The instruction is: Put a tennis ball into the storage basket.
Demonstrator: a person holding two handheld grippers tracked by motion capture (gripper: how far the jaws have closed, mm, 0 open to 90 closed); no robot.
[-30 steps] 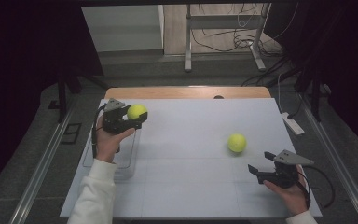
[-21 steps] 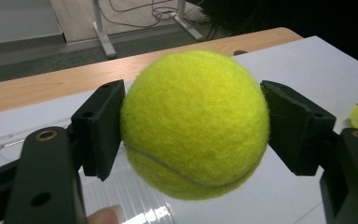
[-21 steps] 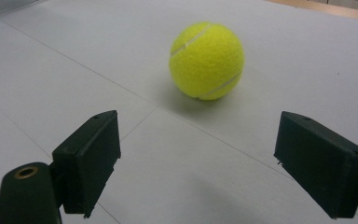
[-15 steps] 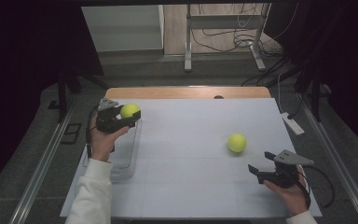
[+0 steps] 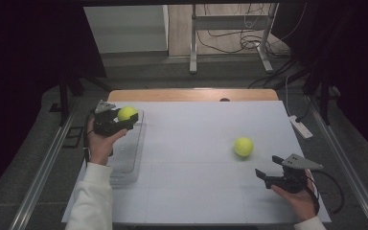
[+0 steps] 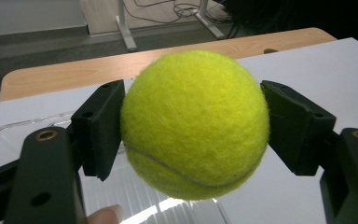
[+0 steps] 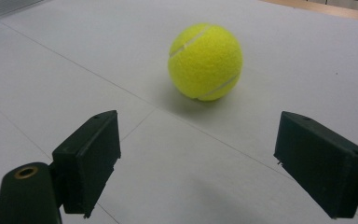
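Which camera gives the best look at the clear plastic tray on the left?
The high view: the clear tray shows almost whole, under the left gripper and its tennis ball. The left gripper view catches just a corner behind the ball.

free: bare worktop [image 5: 196, 143] mid-frame, wide open | obstacles: clear bin [image 5: 129, 153] at left edge; loose ball [image 5: 243, 146] right of centre, just ahead of right tongs [image 5: 263, 176]

Two yellow balls: one ball [image 5: 127, 113] is in the left gripper [image 5: 124, 120], the other ball [image 5: 243, 146] lies before the right gripper [image 5: 264, 176]. One clear tray [image 5: 130, 158] (under the left gripper).
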